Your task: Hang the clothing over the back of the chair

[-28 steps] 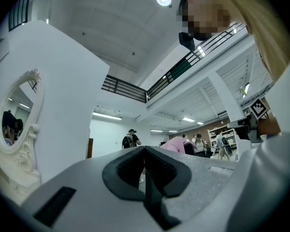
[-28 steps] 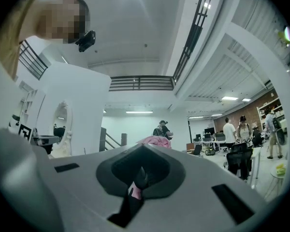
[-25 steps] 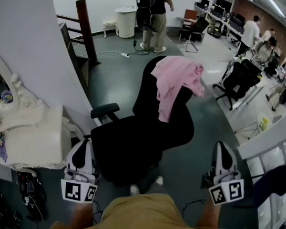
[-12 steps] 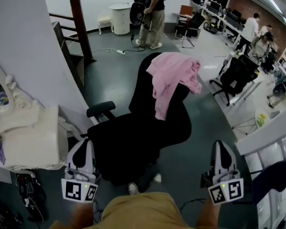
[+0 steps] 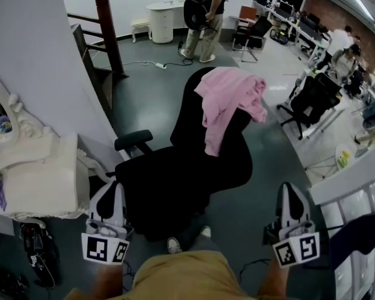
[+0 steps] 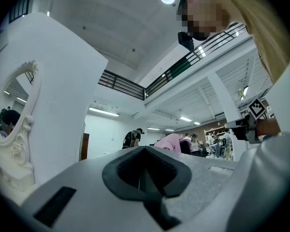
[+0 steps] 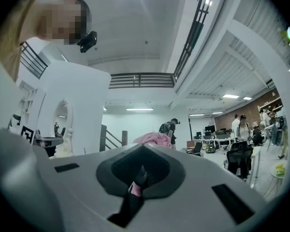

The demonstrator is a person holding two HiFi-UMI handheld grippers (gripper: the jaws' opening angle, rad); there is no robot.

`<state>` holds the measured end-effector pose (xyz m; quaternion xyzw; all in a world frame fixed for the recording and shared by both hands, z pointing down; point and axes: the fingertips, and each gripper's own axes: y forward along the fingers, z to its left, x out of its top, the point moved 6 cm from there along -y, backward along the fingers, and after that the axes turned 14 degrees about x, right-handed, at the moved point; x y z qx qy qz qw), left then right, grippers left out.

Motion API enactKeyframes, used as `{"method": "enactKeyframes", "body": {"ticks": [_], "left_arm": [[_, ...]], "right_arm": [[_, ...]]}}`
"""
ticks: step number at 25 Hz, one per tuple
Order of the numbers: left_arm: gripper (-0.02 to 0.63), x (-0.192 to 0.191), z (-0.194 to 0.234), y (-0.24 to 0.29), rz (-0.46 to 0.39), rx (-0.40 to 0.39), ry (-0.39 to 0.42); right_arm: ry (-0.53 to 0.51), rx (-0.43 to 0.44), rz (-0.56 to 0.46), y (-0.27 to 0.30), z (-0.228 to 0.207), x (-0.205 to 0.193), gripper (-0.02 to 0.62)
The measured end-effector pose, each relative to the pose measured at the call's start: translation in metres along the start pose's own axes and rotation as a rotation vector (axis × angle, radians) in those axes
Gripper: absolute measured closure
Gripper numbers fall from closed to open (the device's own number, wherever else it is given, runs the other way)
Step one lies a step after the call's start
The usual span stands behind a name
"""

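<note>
A pink garment (image 5: 228, 102) lies draped over the top of the backrest of a black office chair (image 5: 175, 180), with one part hanging down the front. It also shows far ahead in the left gripper view (image 6: 169, 141) and the right gripper view (image 7: 152, 139). My left gripper (image 5: 107, 194) is low at the left, by the chair's seat, shut and empty. My right gripper (image 5: 292, 195) is low at the right, clear of the chair, shut with nothing in it. Both are well short of the garment.
A white vanity (image 5: 31, 180) with an oval mirror stands at the left wall. Behind the chair are a wooden stair post (image 5: 106, 24) and a standing person (image 5: 203, 17). More office chairs (image 5: 312, 102) and a white railing (image 5: 350, 180) are at the right.
The head view has shifted slightly. Both grippers stay where they were, and the pink garment stays on the chair back.
</note>
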<state>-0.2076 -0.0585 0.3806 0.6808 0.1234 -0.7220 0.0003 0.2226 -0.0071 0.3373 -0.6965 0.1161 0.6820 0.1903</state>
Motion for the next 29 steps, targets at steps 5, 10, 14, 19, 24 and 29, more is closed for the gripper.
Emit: {"method": "enactKeyframes", "body": {"ticks": [5, 10, 14, 19, 24, 29], "left_arm": [[0.601, 0.002, 0.002, -0.003, -0.002, 0.007, 0.004], [0.601, 0.000, -0.002, -0.006, 0.004, 0.005, 0.003], [0.601, -0.003, -0.004, -0.006, 0.011, -0.005, -0.001], [0.601, -0.005, -0.009, 0.000, 0.005, -0.018, -0.009], [0.601, -0.007, -0.014, 0.004, 0.006, -0.037, -0.017], [0.603, -0.008, -0.016, 0.004, 0.004, -0.043, -0.021]], "right_arm": [[-0.001, 0.014, -0.005, 0.003, 0.003, 0.001, 0.592], [0.003, 0.026, -0.004, 0.002, 0.005, -0.002, 0.592], [0.001, 0.023, 0.003, -0.001, 0.007, -0.004, 0.592], [-0.003, 0.005, 0.004, -0.007, 0.004, -0.002, 0.592], [-0.005, -0.009, 0.009, -0.012, 0.004, -0.003, 0.592], [-0.009, -0.008, 0.010, -0.011, 0.004, -0.002, 0.592]]}}
